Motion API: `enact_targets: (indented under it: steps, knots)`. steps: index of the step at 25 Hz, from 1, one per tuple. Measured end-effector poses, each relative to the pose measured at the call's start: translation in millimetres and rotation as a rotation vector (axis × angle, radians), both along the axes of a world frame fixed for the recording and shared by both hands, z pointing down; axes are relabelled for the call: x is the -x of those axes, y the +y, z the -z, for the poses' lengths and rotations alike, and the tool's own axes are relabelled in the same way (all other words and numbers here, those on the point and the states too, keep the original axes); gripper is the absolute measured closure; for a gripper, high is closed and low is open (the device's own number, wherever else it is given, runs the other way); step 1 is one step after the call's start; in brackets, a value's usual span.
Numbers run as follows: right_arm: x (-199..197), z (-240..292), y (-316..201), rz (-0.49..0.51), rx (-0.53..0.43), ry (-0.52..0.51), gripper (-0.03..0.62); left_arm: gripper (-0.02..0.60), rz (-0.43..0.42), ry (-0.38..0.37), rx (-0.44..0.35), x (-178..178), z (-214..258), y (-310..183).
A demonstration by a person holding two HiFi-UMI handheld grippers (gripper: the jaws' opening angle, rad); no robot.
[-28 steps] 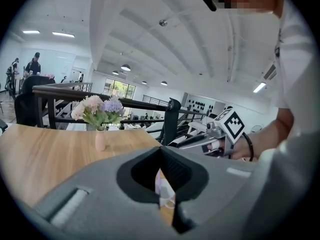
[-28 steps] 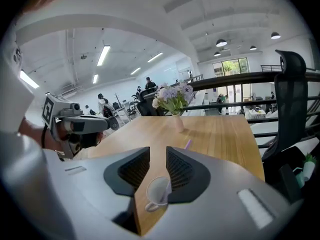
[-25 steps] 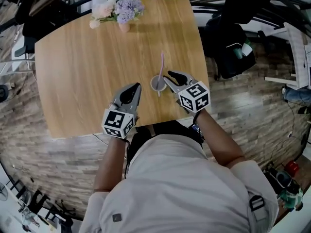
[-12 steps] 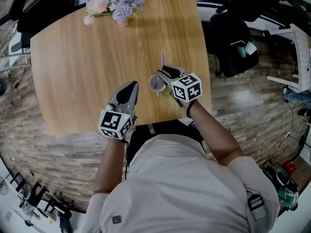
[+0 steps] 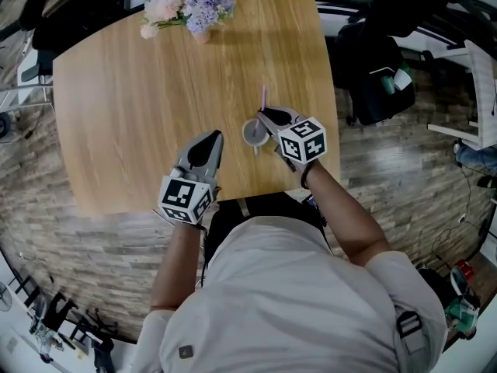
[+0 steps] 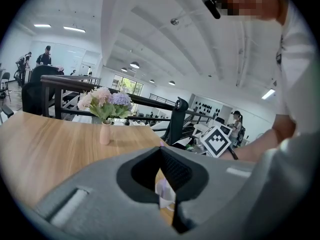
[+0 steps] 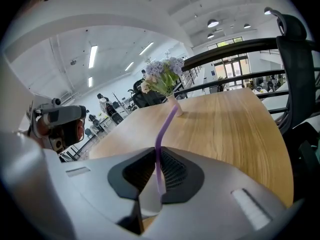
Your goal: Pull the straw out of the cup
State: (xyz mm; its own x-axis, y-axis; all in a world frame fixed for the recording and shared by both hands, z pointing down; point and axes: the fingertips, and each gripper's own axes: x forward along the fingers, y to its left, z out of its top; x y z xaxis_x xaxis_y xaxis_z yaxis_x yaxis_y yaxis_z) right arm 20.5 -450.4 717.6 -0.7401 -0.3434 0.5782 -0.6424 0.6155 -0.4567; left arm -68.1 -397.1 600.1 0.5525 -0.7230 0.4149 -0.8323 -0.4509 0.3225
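A small grey cup (image 5: 253,133) stands on the wooden table (image 5: 140,92) near its front edge. A purple straw (image 5: 263,99) rises out of it and leans away from me. My right gripper (image 5: 264,116) is just right of the cup, at the straw. In the right gripper view the straw (image 7: 162,134) runs up between the ribbed pads (image 7: 175,171), and the jaws are closing on it with the pads against it. My left gripper (image 5: 213,136) hovers left of the cup with its jaws together and nothing in them. The cup (image 6: 165,194) shows past its tips.
A pink vase of flowers (image 5: 190,6) stands at the far edge of the table. A black chair with a bag (image 5: 380,61) is to the right of the table. Beyond it are a railing and an office with people in the distance.
My right gripper has sunk toward the cup, and its wide-open jaws have come in round the straw. The left gripper has stayed where it was.
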Motion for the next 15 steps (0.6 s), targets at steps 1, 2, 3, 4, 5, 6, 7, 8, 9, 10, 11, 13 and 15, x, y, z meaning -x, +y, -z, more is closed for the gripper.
enact_targets:
  steps: [1,2,3,4,5,6,7,8,9,10,11,13,15]
  knots:
    - [0,4,0,-0.003,-0.009,-0.001,0.553,0.577,-0.004,0.001,-0.008,0,4,1]
    - [0,10,0,-0.006,-0.02,-0.003,0.553,0.577,-0.008,0.001,-0.016,-1,8,1]
    - [-1,15,0,-0.01,-0.033,-0.004,0.553,0.577,-0.012,0.002,-0.024,-1,12,2]
    - [-1,22,0,-0.013,-0.048,-0.004,0.553,0.577,-0.014,0.004,-0.033,-1,16,2]
    - [-1,29,0,-0.016,-0.065,-0.004,0.553,0.577,-0.015,0.005,-0.042,-1,21,4]
    - [0,35,0,-0.02,-0.081,-0.003,0.553,0.577,-0.017,0.006,-0.053,-1,27,6]
    - [0,42,2,-0.026,-0.095,-0.004,0.553,0.577,-0.02,0.007,-0.064,0,32,9]
    - [1,49,4,-0.032,-0.107,-0.005,0.553,0.577,-0.024,0.009,-0.075,2,37,12]
    - [2,57,8,-0.04,-0.117,-0.009,0.553,0.577,-0.027,0.011,-0.085,3,43,16]
    - [3,64,12,-0.047,-0.127,-0.013,0.553,0.577,-0.03,0.013,-0.094,5,48,21]
    - [4,72,15,-0.054,-0.139,-0.016,0.553,0.577,-0.034,0.015,-0.103,7,54,26]
    - [5,89,20,-0.071,-0.17,-0.022,0.553,0.577,-0.042,0.021,-0.12,9,64,33]
    - [5,109,23,-0.09,-0.206,-0.029,0.553,0.577,-0.051,0.025,-0.14,12,75,39]
